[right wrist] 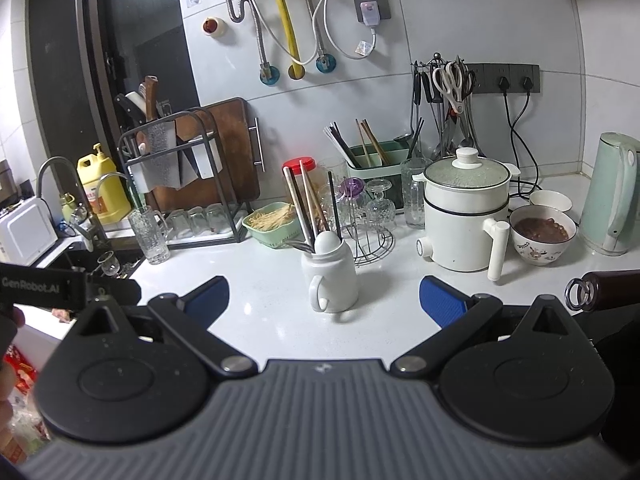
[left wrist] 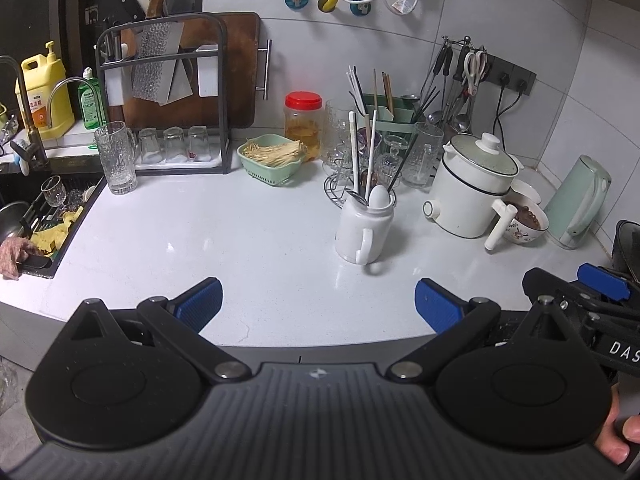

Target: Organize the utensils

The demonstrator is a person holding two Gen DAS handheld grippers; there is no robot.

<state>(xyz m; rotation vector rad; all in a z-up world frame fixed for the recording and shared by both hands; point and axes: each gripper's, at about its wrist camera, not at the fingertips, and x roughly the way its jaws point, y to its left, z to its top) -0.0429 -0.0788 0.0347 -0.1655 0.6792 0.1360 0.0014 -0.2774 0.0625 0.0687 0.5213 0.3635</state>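
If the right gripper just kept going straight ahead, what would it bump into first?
Probably the white mug full of chopsticks and spoons. It stands on the counter almost dead centre ahead of the open right gripper, with nothing in between. Depth is hard to judge, and the gripper may pass slightly above the handle.

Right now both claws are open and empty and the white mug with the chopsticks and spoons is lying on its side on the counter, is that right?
Not quite. The white mug stands upright on the counter, with the chopsticks and spoons sticking up out of it, as the right wrist view shows. The rest holds: the left claw and right claw are both open and empty.
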